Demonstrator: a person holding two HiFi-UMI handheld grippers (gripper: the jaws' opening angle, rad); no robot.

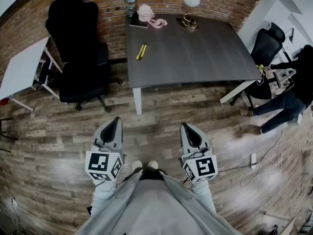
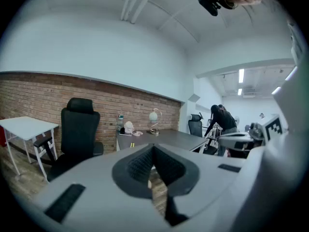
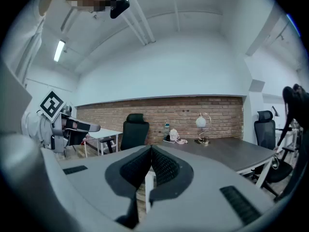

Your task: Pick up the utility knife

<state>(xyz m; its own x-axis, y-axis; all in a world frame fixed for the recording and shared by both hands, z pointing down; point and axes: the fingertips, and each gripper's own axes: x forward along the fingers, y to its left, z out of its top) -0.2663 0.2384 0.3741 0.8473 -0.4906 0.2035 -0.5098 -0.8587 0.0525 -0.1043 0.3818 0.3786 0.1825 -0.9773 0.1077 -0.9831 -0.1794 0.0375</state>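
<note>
The yellow utility knife lies on the near left part of the grey table, far ahead of both grippers. It shows as a small yellow streak in the left gripper view. The left gripper and right gripper hang side by side over the wood floor, short of the table, pointing toward it. Both are shut with nothing between the jaws, which meet at the tips in the left gripper view and the right gripper view. In the right gripper view I cannot make out the knife.
A black office chair stands left of the table and a white side table beyond it. A bottle, a pink item and a lamp sit at the table's far edge. A person bends by another chair at right. Cables lie on the floor.
</note>
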